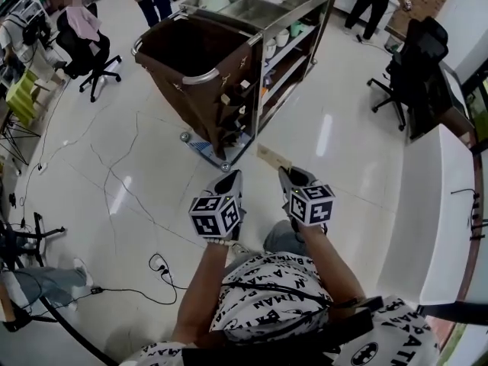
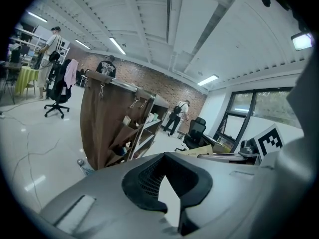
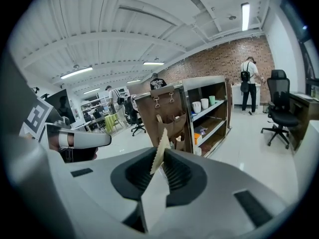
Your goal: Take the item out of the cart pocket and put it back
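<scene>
Head view: the left gripper (image 1: 228, 181) and the right gripper (image 1: 289, 176) are sitting side by side in the lower centre of the frame, both pointing up-frame toward the cart (image 1: 210, 75). The right gripper is pinching a flat tan packet (image 1: 273, 157). The packet's long axis is running from the jaws up and to the left, toward the side pockets (image 1: 232, 104) on the cart's brown bag. The pockets are lying up and to the left of the packet tip, well apart from it, with bare floor between.

Left gripper view: the left gripper (image 2: 167, 164) is showing its jaws drawn together at the tips with nothing between them. The cart (image 2: 102, 118) is standing at centre left, its pockets (image 2: 127, 133) facing this gripper.

Right gripper view: the right gripper (image 3: 160, 168) is clamping the packet (image 3: 159, 146) edge-on between its ribbed pads, with the serrated end standing up clear of the jaws. The pockets (image 3: 172, 121) are appearing just above the packet's tip, almost in line with it.

Judgement: the item is out of the pocket, so the return is the step pending. It is turning on one relation: the right gripper is carrying the packet roughly in line with the pockets, so the move is calling for a forward reach with the packet's leading end entering a pocket mouth. The left gripper is free to hold the pocket open.
</scene>
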The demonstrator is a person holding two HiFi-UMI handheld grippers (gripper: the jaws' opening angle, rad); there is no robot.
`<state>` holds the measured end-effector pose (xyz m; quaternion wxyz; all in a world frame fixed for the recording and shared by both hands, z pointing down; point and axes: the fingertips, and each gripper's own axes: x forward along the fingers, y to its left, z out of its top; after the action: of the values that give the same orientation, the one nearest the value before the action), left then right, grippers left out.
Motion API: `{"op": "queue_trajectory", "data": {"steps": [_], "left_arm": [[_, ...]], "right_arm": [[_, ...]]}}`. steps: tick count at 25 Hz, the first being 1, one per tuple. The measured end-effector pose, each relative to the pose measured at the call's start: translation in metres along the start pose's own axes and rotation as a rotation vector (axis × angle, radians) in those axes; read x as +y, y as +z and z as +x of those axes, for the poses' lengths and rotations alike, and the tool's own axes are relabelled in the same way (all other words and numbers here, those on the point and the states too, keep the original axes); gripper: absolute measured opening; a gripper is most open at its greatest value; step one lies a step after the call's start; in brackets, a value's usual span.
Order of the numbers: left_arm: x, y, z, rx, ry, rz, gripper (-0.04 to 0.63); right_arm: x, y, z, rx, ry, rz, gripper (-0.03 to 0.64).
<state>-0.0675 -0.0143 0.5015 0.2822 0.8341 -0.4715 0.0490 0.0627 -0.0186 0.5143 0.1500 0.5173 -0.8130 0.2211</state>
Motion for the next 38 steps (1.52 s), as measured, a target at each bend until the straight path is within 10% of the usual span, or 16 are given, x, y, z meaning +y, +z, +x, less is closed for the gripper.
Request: {"op": "queue_trajectory", "data": {"steps": [30, 38], "left_arm": [[0.06, 0.011, 0.21, 0.181, 0.093, 0.016, 0.0], [0.085, -0.019, 0.232, 0.25, 0.142, -0.077, 0.0]], "right_arm": [[-0.134, 0.05, 0.312, 0.19, 0.209, -0.315, 0.055], [-0.14, 0.012, 0.387, 0.344, 0.329, -0.602, 0.055]]}}
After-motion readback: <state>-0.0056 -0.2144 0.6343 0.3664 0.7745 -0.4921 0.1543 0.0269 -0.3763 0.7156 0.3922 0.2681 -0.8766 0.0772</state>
